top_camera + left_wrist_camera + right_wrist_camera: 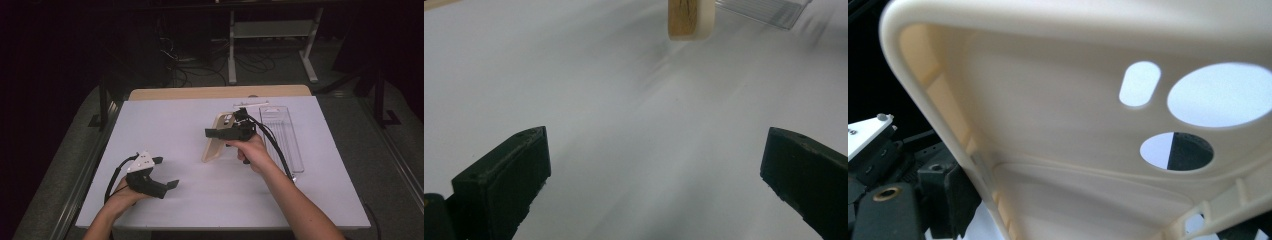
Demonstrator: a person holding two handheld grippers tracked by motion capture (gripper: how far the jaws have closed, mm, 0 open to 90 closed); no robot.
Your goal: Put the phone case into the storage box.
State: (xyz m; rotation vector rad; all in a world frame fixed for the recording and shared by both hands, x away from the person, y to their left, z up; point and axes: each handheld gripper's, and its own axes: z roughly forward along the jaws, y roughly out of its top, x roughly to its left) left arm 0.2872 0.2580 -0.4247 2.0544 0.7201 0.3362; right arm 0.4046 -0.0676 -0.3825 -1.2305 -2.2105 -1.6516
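Phone case [218, 140] in right hand-held gripper [216, 133]

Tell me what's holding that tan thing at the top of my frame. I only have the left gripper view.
Observer: The right tool is shut on it. It's a cream phone case, standing on end and tilted.
Operator: Which face points at the right tool's camera?
Observer: The inside. The right gripper view shows the hollow inner face with its camera cutouts.
Operator: And the clear thing at my top right?
Observer: A long clear plastic tray, lying flat on the table to the right of the case, apart from it.
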